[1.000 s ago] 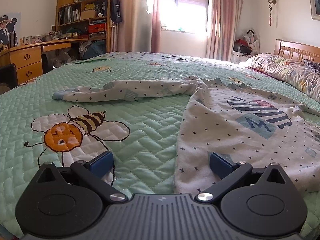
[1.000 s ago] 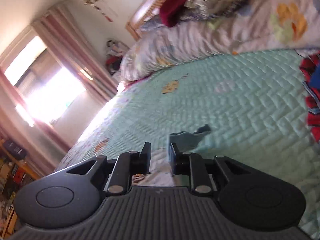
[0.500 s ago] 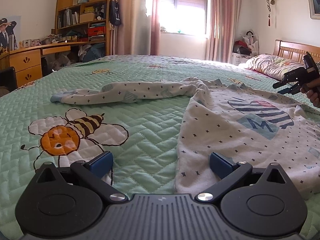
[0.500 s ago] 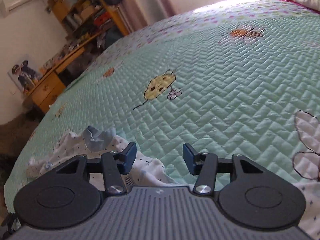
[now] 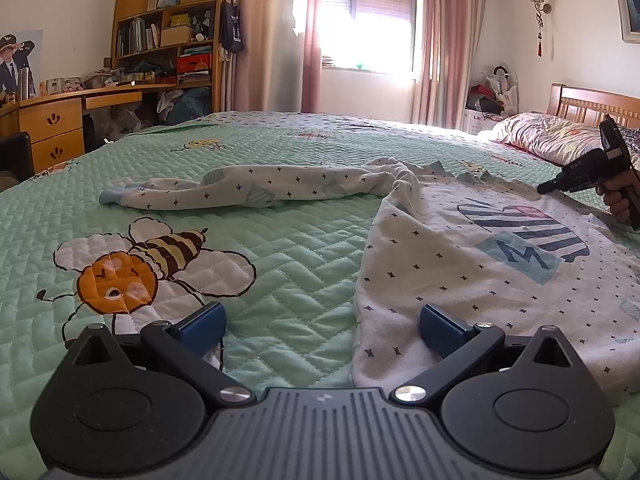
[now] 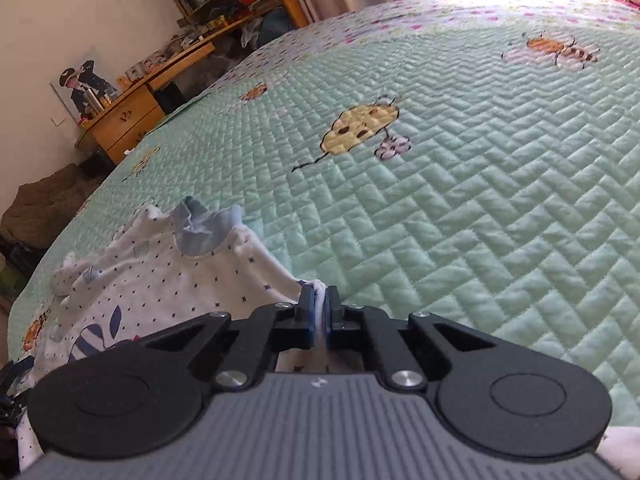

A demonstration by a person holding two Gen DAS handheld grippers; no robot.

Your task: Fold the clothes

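A white long-sleeved shirt (image 5: 460,264) with small dark stars and a striped print lies flat on the green quilted bedspread (image 5: 280,248). One sleeve (image 5: 248,188) stretches out to the left. My left gripper (image 5: 320,320) hovers low and open at the shirt's near hem corner, its right finger over the fabric, nothing pinched. In the left wrist view a hand holds my right gripper (image 5: 544,190) at the shirt's far right edge. In the right wrist view the right gripper (image 6: 319,308) is shut on a fold of the shirt (image 6: 168,280) beside its blue collar (image 6: 204,232).
A wooden desk (image 5: 60,120) and bookshelf (image 5: 168,36) stand beyond the bed's left side. Pillows (image 5: 552,140) and a wooden headboard (image 5: 592,104) are at the far right. A bright window (image 5: 368,28) with pink curtains is behind. Bee patches decorate the quilt.
My right gripper swung from facing the pillows to the shirt's shoulder edge, opened, then closed on the fabric. The left gripper stayed open and still.
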